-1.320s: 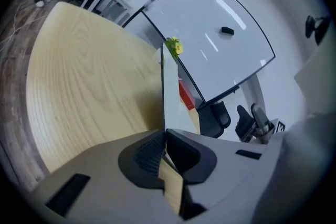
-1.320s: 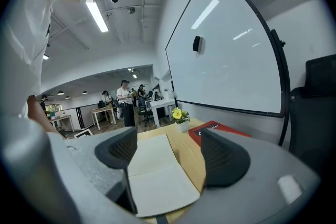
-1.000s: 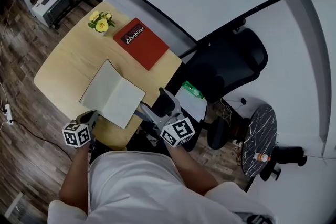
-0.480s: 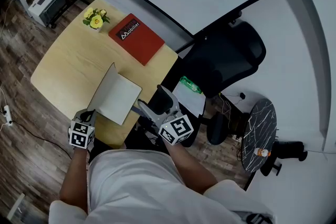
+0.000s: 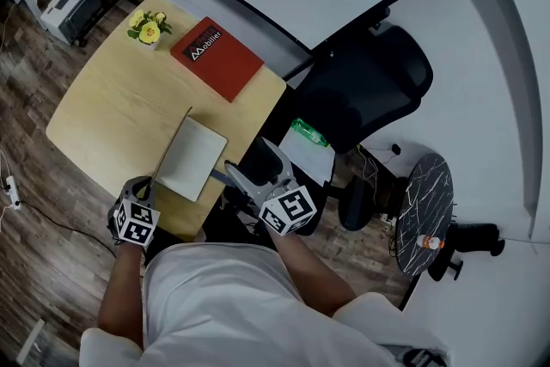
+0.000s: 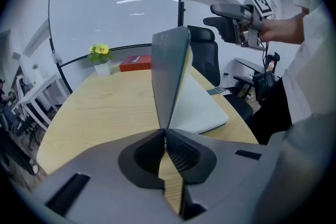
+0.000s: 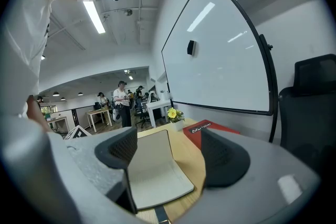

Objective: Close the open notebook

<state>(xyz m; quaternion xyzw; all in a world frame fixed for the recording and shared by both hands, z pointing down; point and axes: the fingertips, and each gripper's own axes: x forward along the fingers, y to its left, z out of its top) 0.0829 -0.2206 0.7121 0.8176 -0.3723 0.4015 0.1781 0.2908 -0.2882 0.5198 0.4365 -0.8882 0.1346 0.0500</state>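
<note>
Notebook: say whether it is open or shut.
Halfway: the notebook has one cover standing upright, pinched by the shut jaws of the left gripper; its other half lies flat.

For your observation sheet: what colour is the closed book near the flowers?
Red book, best in head view.

Person wearing a white shirt (image 5: pixel 223 305), seen from above. The left gripper (image 5: pixel 146 185) and right gripper (image 5: pixel 230 176) are grey moulded plastic, each bearing a white cube printed with black square markers; jaws lined with dark ribbed pads.

Notebook (image 5: pixel 194 157) on table (image 5: pixel 112 112), book (image 5: pixel 216 58) beyond
</note>
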